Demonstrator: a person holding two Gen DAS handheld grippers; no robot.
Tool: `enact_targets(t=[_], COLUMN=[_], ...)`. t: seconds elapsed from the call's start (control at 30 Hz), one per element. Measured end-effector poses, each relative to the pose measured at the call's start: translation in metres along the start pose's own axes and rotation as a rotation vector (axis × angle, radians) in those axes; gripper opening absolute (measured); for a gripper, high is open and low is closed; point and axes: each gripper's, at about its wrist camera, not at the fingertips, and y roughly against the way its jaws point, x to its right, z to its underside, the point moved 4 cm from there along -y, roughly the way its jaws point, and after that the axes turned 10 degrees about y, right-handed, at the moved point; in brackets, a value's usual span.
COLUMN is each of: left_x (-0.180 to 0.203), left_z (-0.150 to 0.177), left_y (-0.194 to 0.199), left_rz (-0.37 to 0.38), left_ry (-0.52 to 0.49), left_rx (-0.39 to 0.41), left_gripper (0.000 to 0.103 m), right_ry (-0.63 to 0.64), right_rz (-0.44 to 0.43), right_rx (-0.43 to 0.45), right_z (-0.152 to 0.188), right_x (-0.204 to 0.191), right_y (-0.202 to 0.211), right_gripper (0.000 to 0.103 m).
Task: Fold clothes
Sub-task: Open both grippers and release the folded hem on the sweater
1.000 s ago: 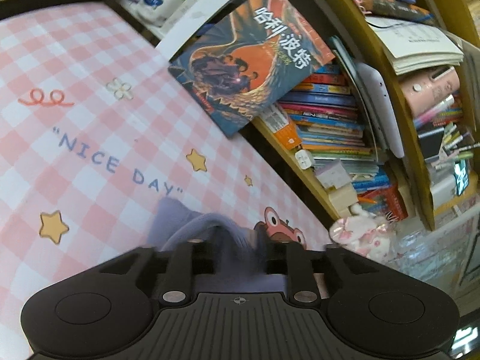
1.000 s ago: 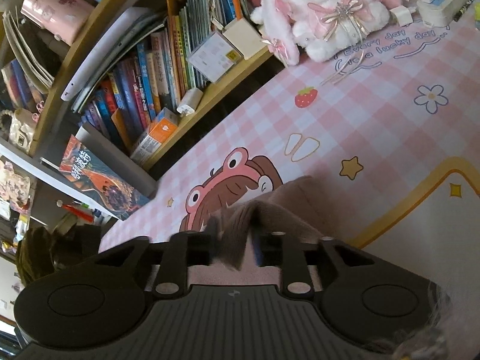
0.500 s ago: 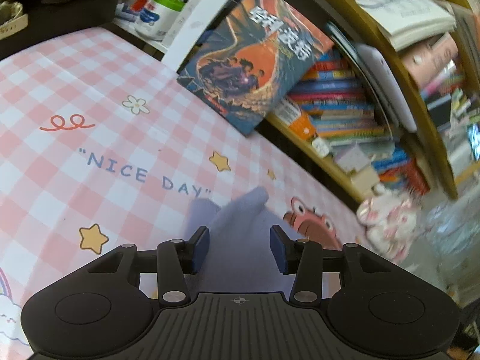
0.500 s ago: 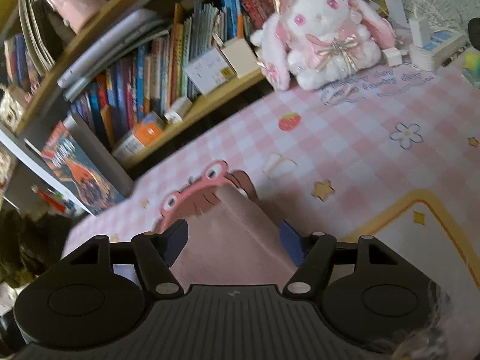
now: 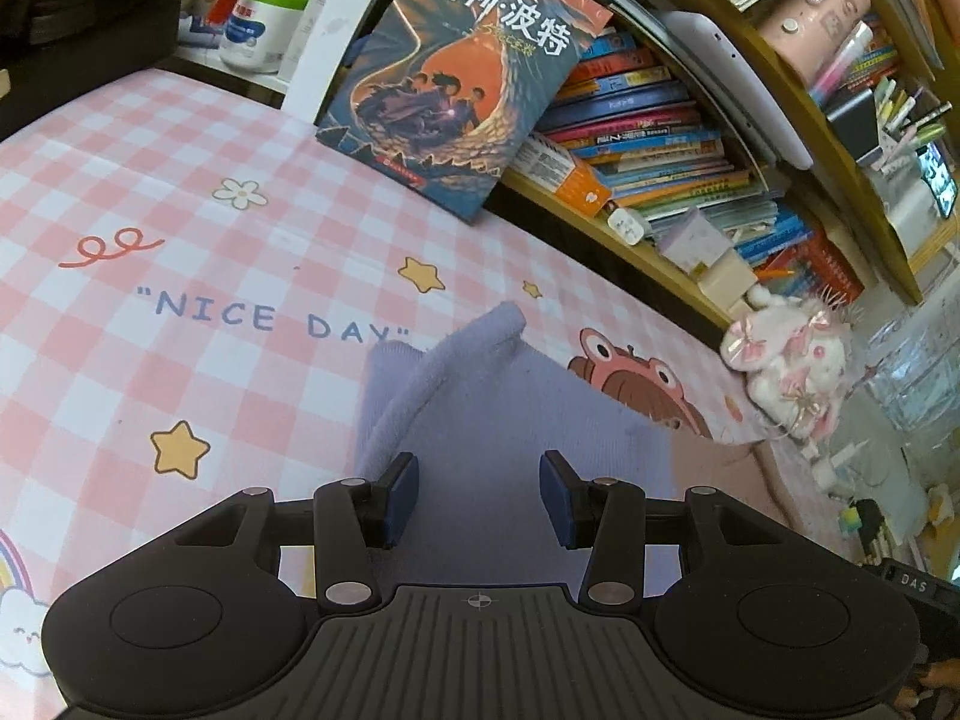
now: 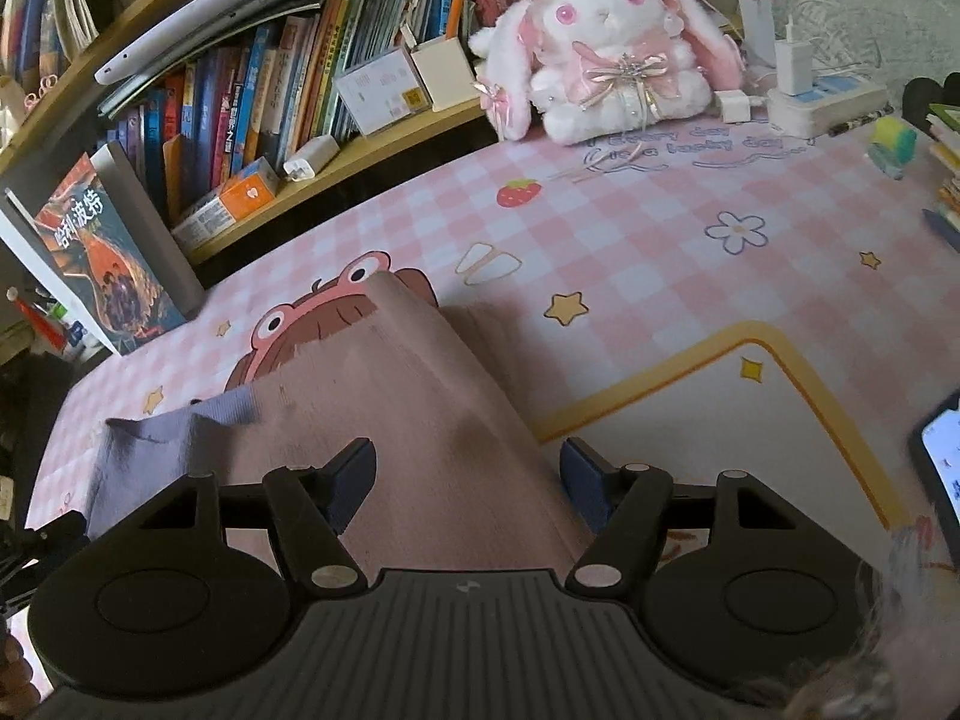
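A small garment lies flat on the pink checked mat (image 5: 180, 192), with a lilac part (image 5: 498, 420) and a dusty pink part (image 6: 384, 396). In the left wrist view the lilac cloth has a rolled edge (image 5: 444, 360) pointing away, and the pink part shows at its right (image 5: 714, 468). My left gripper (image 5: 477, 501) hovers open over the lilac cloth, holding nothing. In the right wrist view the pink part lies in front, with the lilac part (image 6: 150, 444) at its left. My right gripper (image 6: 468, 480) is open above the pink cloth, its blue pads (image 6: 582, 480) apart.
A wooden bookshelf (image 5: 660, 120) full of books runs along the far edge. A large book (image 5: 456, 66) leans against it. A white plush rabbit (image 6: 606, 42) sits at the back right, by chargers (image 6: 798, 66). A phone (image 6: 942, 456) lies at the right edge.
Both grippers were shut on the bunched cloth a second ago. They have opened and drawn back and up, and the garment now lies flat on the mat.
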Motion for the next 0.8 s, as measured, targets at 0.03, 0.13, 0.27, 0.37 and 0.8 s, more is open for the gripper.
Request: enact_targets(t=[0.03, 0.13, 0.27, 0.37, 0.8], left_x=[0.001, 0.001, 0.007, 0.014, 0.048], left_z=[0.001, 0.003, 0.013, 0.023, 0.066], left_y=[0.002, 0.006, 0.013, 0.019, 0.033], left_rz=[-0.001, -0.015, -0.044, -0.066, -0.159], left_ry=[0.001, 0.008, 0.027, 0.049, 0.103], left_rx=[0.004, 0.019, 0.047, 0.069, 0.149], left_gripper=[0.044, 0.044, 0.044, 0.044, 0.044], right_ry=[-0.002, -0.003, 0.019, 0.045, 0.206], right_rz=[0.002, 0.003, -0.002, -0.018, -0.131], right_rx=[-0.002, -0.008, -0.013, -0.026, -0.113], right_z=[0.001, 0.002, 0.0, -0.002, -0.014], right_x=[0.001, 0.004, 0.009, 0.017, 0.033], right_y=[0.001, 0.004, 0.005, 0.004, -0.013], right_gripper=[0.066, 0.066, 0.066, 0.066, 0.066])
